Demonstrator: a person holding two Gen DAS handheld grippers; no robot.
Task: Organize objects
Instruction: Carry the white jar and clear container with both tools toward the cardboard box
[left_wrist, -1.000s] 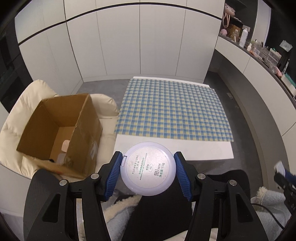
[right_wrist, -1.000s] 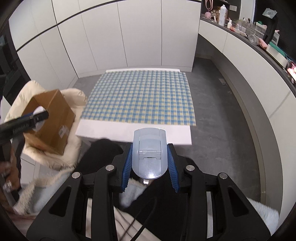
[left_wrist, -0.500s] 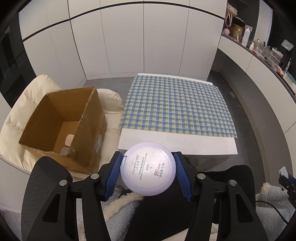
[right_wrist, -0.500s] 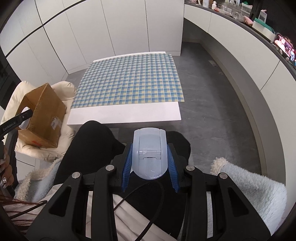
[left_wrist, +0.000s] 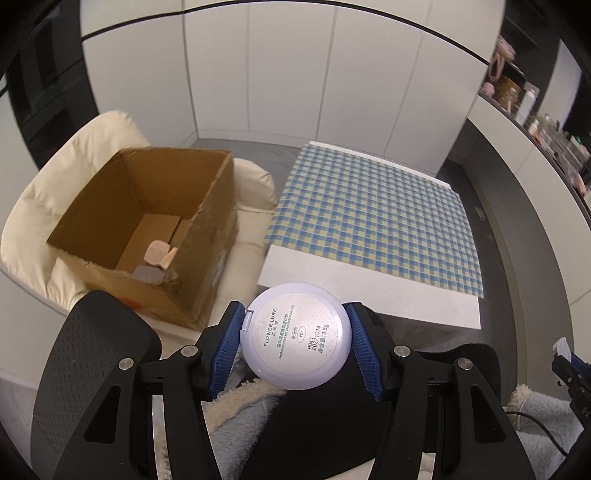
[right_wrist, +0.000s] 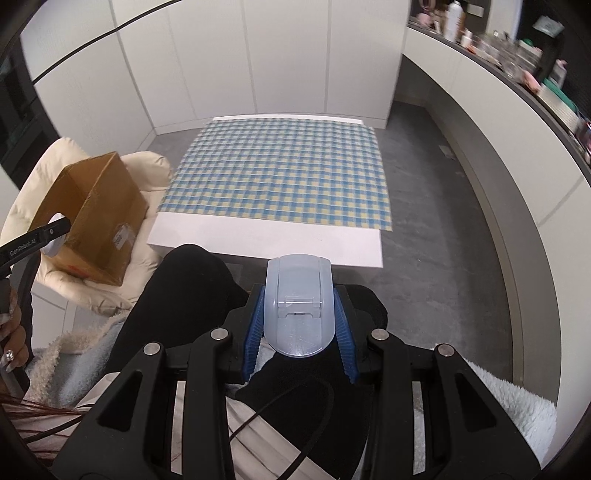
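Powder compact (left_wrist: 294, 335), round and pale lilac with the print "FLOWER LURE", sits between the blue pads of the left hand-held gripper (left_wrist: 294, 341), which is closed on its two sides and holds it in the air above the person's lap, just before the near edge of the desk (left_wrist: 369, 295). The right hand-held gripper (right_wrist: 300, 321) is narrow and clamps a translucent light-blue case (right_wrist: 298, 301) with a flip lid, also over the lap, near the same edge of the desk. A blue and yellow checked cloth (left_wrist: 373, 218) covers most of the desk and leaves a white strip along the near edge. Left of the desk, an open cardboard box (left_wrist: 147, 221) stands on a cream cushioned chair (left_wrist: 55, 192); some small pink and grey items (left_wrist: 157, 258) lie on its bottom.
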